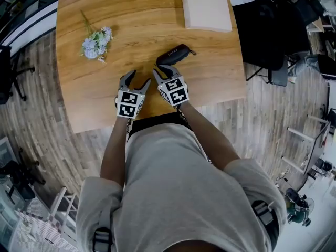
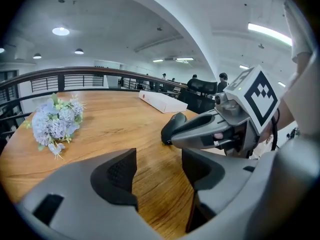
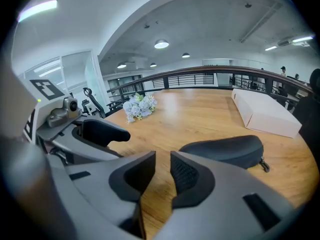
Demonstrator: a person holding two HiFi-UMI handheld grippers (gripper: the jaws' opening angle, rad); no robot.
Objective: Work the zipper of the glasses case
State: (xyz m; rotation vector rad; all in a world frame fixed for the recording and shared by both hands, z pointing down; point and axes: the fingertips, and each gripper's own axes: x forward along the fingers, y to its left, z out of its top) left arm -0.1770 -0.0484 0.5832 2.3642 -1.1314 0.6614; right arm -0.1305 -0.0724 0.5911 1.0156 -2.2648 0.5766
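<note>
Glasses case closed, lying mid-surface, just ahead of both tools.
Right tool: jaws only slightly apart, nothing between them, tips close to the case's near end. Left tool: jaws wide apart, empty, just beside the right one.

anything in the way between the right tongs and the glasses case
Nothing visible. The glasses case lies just beyond the right tongs, a little to their right, with only bare table between them. The flowers and the white box sit well clear of that path.
</note>
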